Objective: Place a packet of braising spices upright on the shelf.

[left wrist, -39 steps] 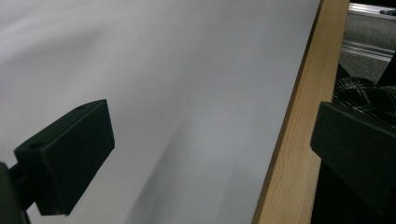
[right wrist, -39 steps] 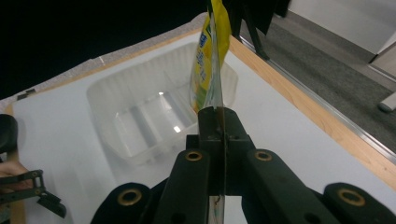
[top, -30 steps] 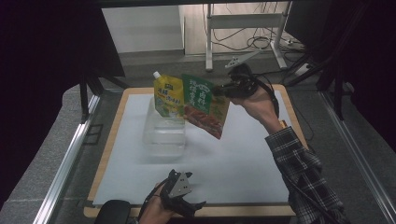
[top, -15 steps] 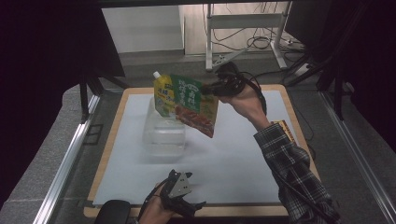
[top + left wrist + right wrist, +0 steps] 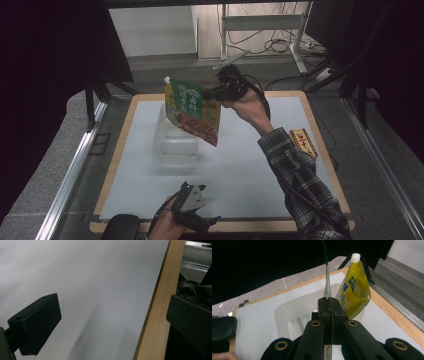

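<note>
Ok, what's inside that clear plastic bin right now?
A yellow spouted pouch stands in the clear bin. The right gripper holds a green packet above, hiding part of the bin's inside.

The flat pouch (image 5: 194, 111) is green at the top, with a red and orange picture lower down. The spouted pouch (image 5: 354, 287) is yellow with a white cap, a small green mark and blue letters. The bin (image 5: 176, 143) is clear and colourless. The table (image 5: 125, 130) has a light wooden rim and a white sheet (image 5: 240, 170). The small box (image 5: 303, 142) is red and yellow. The sleeve (image 5: 300, 185) has a black and white check pattern. Both grippers (image 5: 212, 91) (image 5: 192, 210) are black.
</note>
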A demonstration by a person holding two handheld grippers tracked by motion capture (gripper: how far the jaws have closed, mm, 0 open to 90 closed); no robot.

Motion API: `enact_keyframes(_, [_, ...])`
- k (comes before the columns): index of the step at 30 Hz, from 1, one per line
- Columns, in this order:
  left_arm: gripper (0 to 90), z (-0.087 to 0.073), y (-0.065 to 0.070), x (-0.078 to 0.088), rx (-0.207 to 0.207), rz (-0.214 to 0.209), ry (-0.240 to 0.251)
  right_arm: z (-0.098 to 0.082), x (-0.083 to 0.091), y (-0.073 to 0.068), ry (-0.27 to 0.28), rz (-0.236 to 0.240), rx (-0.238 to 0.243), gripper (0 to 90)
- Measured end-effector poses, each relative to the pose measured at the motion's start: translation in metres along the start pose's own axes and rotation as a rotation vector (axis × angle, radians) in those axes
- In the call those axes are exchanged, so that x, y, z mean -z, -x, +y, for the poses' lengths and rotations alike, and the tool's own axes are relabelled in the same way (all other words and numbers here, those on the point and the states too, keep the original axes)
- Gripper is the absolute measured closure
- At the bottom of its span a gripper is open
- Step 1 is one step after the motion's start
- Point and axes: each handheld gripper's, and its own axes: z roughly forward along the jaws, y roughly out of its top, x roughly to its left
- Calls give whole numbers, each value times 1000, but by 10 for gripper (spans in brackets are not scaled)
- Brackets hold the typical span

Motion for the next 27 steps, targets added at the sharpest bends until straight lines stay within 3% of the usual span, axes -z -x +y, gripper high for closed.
enact_keyframes(27, [0,0,0,1,-5,-6,-1,31,-58,-4,10,43,18,893])
